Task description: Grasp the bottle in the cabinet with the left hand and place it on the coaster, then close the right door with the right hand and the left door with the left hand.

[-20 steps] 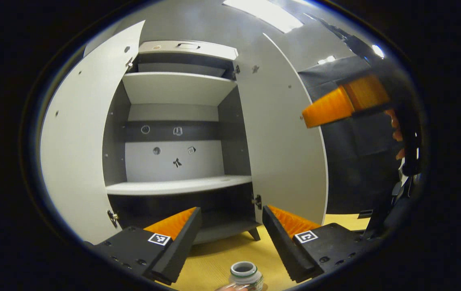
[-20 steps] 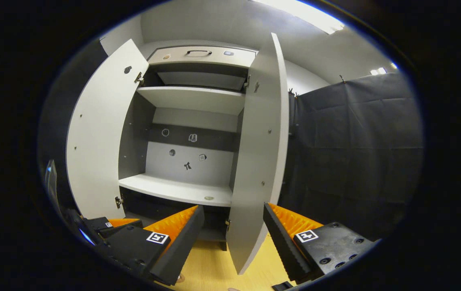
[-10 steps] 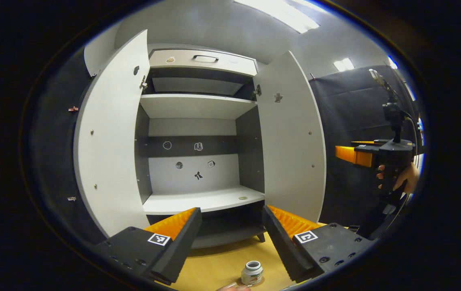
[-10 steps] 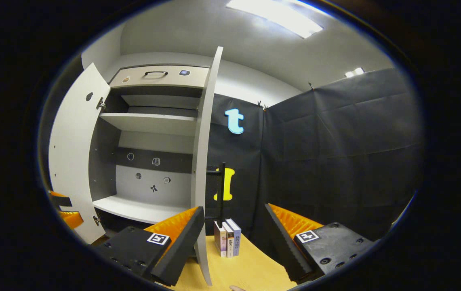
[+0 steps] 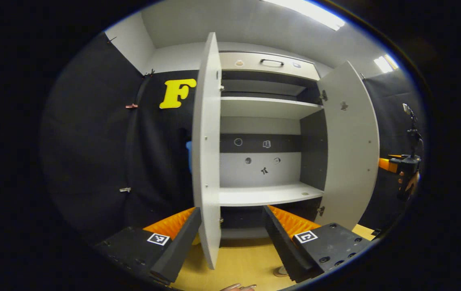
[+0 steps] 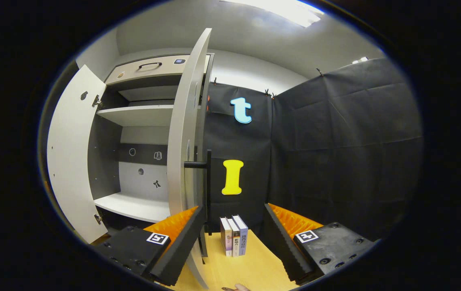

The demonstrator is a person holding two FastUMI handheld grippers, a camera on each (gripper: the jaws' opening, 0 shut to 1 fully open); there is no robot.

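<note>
Right-hand white cabinet door point(image 6: 184, 161) stands edge-on beyond the gaping, empty right gripper point(image 6: 232, 238); pushing its outer face should swing it shut.

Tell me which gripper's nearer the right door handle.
Right. The right gripper sits just behind the right door, its fingers open either side of the black handle. The left gripper straddles the left door's edge instead, across the open cabinet.
</note>
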